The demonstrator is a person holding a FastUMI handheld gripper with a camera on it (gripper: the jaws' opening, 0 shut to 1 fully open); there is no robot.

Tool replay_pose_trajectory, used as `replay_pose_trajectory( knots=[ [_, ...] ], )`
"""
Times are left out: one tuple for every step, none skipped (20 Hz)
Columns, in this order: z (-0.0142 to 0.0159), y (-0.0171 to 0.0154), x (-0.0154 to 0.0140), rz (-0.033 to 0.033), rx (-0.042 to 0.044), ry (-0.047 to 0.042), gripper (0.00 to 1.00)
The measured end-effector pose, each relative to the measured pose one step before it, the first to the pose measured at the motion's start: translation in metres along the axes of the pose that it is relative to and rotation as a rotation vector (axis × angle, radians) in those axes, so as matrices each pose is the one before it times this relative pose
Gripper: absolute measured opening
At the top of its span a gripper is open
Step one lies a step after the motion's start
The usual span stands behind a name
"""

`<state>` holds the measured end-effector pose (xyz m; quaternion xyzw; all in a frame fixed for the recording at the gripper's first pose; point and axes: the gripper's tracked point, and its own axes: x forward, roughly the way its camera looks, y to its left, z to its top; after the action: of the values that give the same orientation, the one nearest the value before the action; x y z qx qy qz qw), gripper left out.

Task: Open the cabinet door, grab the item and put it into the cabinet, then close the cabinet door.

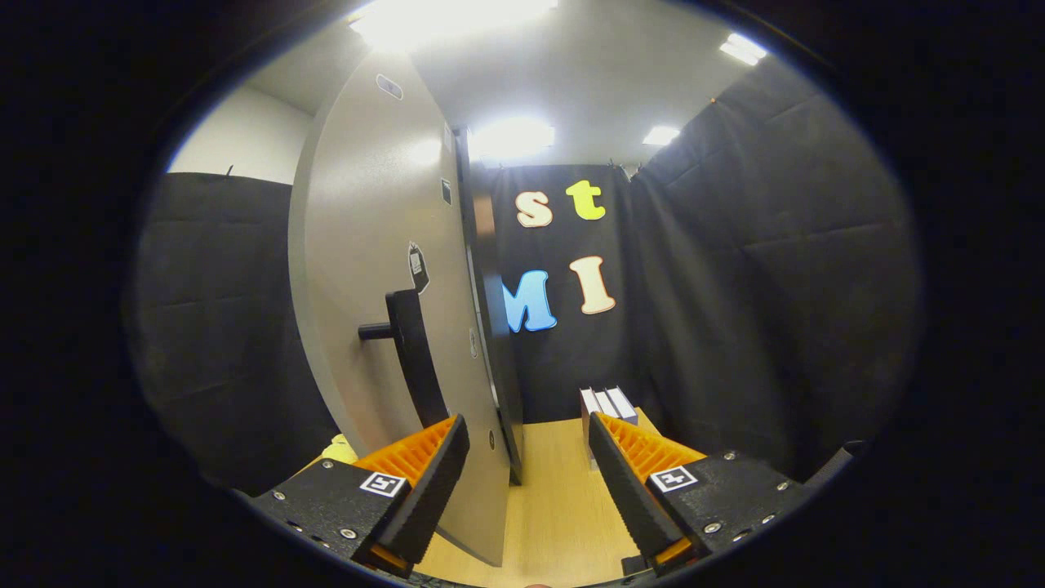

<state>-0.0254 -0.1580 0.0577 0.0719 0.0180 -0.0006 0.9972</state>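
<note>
Cabinet door point(367, 269) ajar beside left finger, small box point(608, 406) beyond spread, empty jaws point(526, 457)

Bright ceiling lights point(457, 20) blow out to white glare overhead, and a softer sheen falls on the grey cabinet door point(367, 245). The black cloth walls point(775, 269) stay dim, swallowing detail. The wooden tabletop point(555, 490) is evenly lit. Fisheye distortion bows the door and walls into curves near the rim. The open gripper point(526, 482) fingers look sharp; the small white item point(608, 404) beyond is softer.
</note>
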Motion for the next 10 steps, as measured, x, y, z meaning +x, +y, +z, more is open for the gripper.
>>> replay_pose_trajectory(
  knots=[
    [-0.00153, 0.00526, -0.00123, -0.01066, 0.00822, -0.00034, 0.93],
    [-0.0014, 0.007, -0.00069, -0.00808, 0.0122, -0.00197, 0.93],
    [-0.00271, 0.00878, -0.00179, -0.00449, 0.01229, 0.00173, 0.93],
    [-0.00173, 0.00991, -0.00127, -0.00132, 0.01227, 0.00098, 0.93],
    [-0.00263, 0.01079, -0.00176, -0.00042, 0.01243, 0.00109, 0.93],
    [-0.00245, 0.01006, -0.00058, 0.00023, 0.01652, -0.00196, 0.93],
    [-0.00246, 0.00979, -0.00005, 0.00149, 0.02232, -0.0033, 0.93],
    [-0.00255, 0.01005, 0.00152, 0.00397, 0.02092, -0.00033, 0.93],
    [-0.004, 0.00981, 0.00108, 0.00172, 0.02319, 0.00101, 0.93],
    [-0.00289, 0.00872, 0.00177, 0.00271, 0.01623, 0.00329, 0.94]
  ],
)
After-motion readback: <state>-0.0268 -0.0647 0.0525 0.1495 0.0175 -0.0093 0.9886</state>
